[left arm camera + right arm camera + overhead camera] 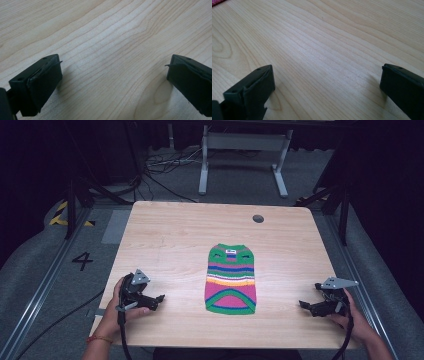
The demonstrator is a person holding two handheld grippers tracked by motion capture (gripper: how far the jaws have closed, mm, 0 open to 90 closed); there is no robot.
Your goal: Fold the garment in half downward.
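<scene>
A: Nearest, what are the grippers doing?
B: The left gripper (156, 300) and right gripper (306, 306) both rest low over the wooden table (165, 235), jaws spread wide, holding nothing.
A: And between them?
B: A small striped knit sweater (231, 279) lies flat, just beyond the fingertips: green edging, pink, blue, yellow bands.
</scene>
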